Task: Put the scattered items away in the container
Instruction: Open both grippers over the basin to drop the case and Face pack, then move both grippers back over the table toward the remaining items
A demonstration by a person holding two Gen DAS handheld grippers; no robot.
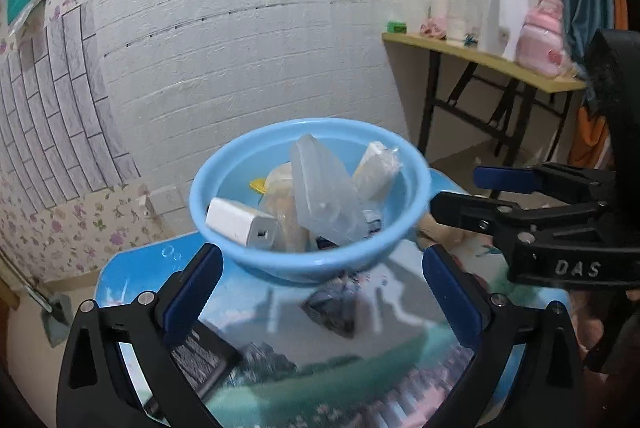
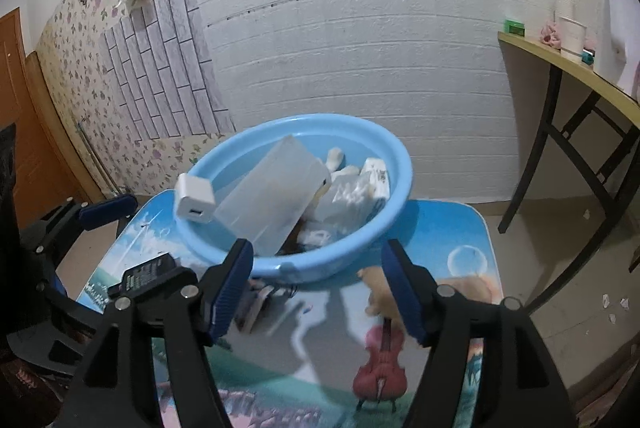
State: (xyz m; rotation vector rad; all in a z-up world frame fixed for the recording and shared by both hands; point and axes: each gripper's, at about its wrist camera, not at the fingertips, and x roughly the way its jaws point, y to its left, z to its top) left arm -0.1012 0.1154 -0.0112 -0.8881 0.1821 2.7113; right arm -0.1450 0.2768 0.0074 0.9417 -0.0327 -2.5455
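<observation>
A light-blue basin (image 1: 316,262) stands on a small picture-printed table (image 1: 360,368). Inside it lie a clear plastic box (image 1: 324,196), a white charger cube (image 1: 240,224) and a white packet (image 1: 376,168). In the right wrist view the charger (image 2: 195,202) perches on the basin's (image 2: 360,260) left rim beside the clear box (image 2: 268,196). My left gripper (image 1: 320,260) is open just short of the basin, nothing between its pads. My right gripper (image 2: 320,252) is open too and holds nothing. A black adapter (image 1: 200,356) lies on the table by my left finger. A dark packet (image 1: 332,312) lies in front of the basin.
A folding table (image 1: 480,56) at the right carries a pink bottle (image 1: 540,40), cups and a white bag. A brick-pattern wall is close behind the basin. The small table's edges fall away left and right. A thin white stick (image 2: 288,312) lies near the basin.
</observation>
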